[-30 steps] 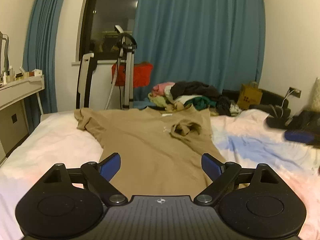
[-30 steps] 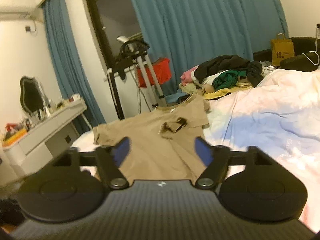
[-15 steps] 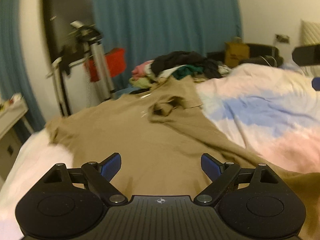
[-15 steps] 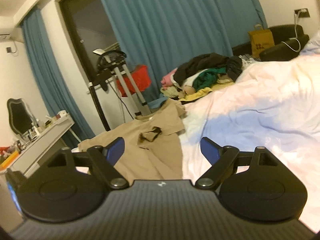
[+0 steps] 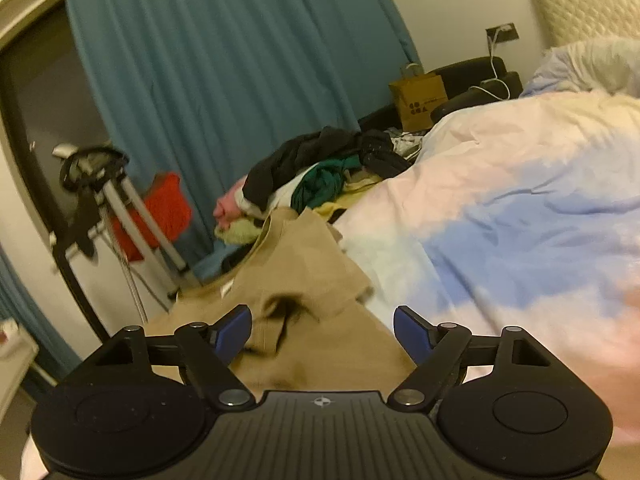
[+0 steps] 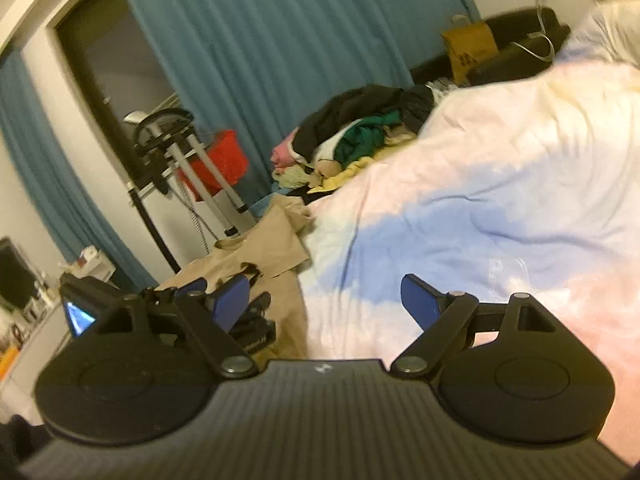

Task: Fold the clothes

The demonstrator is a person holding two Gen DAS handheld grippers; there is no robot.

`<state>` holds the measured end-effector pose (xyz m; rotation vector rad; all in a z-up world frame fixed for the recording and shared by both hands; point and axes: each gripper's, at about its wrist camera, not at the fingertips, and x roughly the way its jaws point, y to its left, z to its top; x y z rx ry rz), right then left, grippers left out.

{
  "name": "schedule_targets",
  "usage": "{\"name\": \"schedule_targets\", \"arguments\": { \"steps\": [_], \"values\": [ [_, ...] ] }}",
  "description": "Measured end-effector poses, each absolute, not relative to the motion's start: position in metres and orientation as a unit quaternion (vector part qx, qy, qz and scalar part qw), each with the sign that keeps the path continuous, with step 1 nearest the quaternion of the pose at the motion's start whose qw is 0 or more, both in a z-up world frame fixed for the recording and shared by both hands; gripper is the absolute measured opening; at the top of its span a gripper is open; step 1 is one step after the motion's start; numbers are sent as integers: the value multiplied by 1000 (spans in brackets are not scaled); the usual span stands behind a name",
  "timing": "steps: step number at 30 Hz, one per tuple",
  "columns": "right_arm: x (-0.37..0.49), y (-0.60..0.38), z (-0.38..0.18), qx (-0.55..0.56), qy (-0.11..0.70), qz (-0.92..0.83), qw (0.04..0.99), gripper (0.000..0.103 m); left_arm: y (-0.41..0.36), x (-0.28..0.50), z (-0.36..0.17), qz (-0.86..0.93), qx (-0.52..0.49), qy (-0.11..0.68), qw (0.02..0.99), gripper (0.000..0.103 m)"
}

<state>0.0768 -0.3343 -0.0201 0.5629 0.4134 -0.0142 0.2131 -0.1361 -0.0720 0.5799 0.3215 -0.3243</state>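
The tan shirt (image 5: pixel 304 280) lies spread on the bed (image 5: pixel 520 220), along the left edge of the pastel duvet, with one sleeve (image 5: pixel 288 308) crumpled on top of it. The left tongs (image 5: pixel 322 330) hover over the shirt, spread wide, gripping nothing. The right tongs (image 6: pixel 326 304) are also wide open and empty, above the duvet just right of the shirt; the left tool shows at their left side. Beyond the shirt a pile of clothes (image 5: pixel 316 176) sits at the far edge of the bed. Behind it hang blue curtains (image 5: pixel 224 80), with a steamer stand (image 5: pixel 120 208) and a red bag (image 5: pixel 168 208) to the left. A paper bag (image 5: pixel 418 100) stands farther right.
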Motion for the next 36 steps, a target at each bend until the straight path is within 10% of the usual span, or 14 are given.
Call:
{"name": "schedule_targets", "arguments": {
  "steps": [10, 15, 20, 28, 36],
  "values": [
    [109, -359, -55, 320, 247, -34, 914, 85, -163, 295, -106, -173, 336, 154, 913, 71],
    [120, -357, -65, 316, 267, -30, 910, 85, -150, 344, -87, -168, 227, 210, 936, 21],
    [123, -351, -72, 311, 290, -27, 905, 85, -102, 394, -48, -155, 56, 250, 954, 9],
    [127, -346, -71, 297, 292, -24, 909, 85, 26, 449, -44, 35, -131, 324, 936, 12],
    [127, -346, -70, 304, 291, -21, 907, 85, 59, 404, -41, 35, -177, 311, 933, 59]
  ]
}}
